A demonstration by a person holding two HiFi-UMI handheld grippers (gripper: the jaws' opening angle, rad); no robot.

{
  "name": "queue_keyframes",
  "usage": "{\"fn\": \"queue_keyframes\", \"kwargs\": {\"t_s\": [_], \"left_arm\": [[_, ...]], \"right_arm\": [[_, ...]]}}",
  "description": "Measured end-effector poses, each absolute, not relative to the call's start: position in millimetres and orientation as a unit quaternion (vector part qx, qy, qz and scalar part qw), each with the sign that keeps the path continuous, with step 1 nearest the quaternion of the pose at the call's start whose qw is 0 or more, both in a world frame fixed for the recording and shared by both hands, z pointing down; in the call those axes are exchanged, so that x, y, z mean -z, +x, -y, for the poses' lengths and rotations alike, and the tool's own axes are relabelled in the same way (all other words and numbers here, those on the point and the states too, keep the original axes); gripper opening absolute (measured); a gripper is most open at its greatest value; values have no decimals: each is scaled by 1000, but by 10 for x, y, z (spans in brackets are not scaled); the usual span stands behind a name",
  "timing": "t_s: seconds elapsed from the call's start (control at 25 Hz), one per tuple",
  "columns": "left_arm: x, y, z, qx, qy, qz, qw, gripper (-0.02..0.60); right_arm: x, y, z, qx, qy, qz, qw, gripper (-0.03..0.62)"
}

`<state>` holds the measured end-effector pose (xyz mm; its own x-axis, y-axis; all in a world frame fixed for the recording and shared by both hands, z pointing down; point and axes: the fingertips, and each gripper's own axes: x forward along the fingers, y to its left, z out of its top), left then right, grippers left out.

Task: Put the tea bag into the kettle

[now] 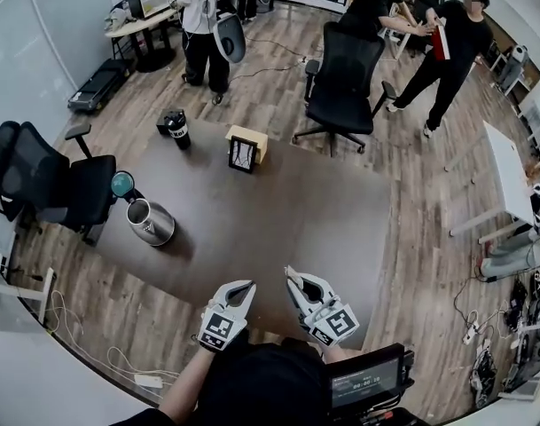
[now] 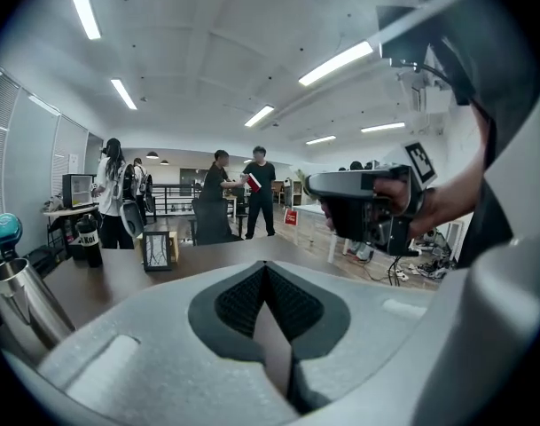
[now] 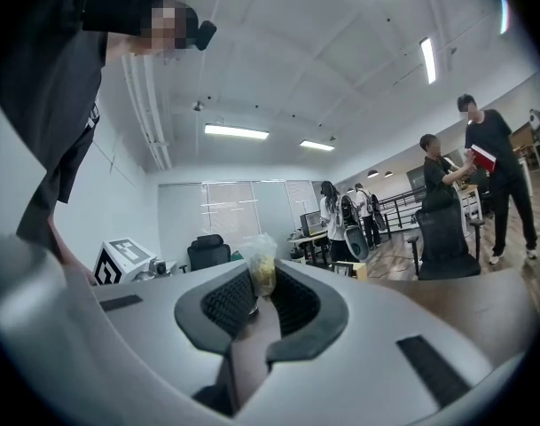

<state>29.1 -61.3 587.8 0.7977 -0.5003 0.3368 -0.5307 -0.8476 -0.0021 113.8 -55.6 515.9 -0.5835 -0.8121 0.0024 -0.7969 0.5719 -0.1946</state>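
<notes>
A steel kettle (image 1: 151,223) stands open at the table's left, with a teal-knobbed lid (image 1: 122,184) behind it; in the left gripper view the kettle (image 2: 21,302) is at the far left. A small, pale, yellowish tea bag (image 3: 262,257) sticks up between the pads of my right gripper (image 3: 260,280), which is shut on it. In the head view my right gripper (image 1: 295,281) hovers over the table's near edge, far from the kettle. My left gripper (image 1: 241,291) is beside it, with the jaws of that gripper (image 2: 266,270) shut and nothing between them.
At the table's far side stand a small framed box (image 1: 244,152) and a black bottle (image 1: 178,131). Black office chairs stand at the left (image 1: 48,185) and behind the table (image 1: 345,82). Several people stand in the background. A white table (image 1: 509,171) is at the right.
</notes>
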Motion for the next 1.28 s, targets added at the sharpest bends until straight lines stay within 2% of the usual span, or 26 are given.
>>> {"fn": "queue_keyframes", "kwargs": {"t_s": [0.56,1.28], "left_arm": [[-5840,-321,749,-171,960,220,39,-3],[-5866,-996,756,-153,957,244,26,-2]], "right_arm": [[-5214,400,643,99,-485,-868,49,46],[-5333,-392,805,80,-449,-889,43,46]]}}
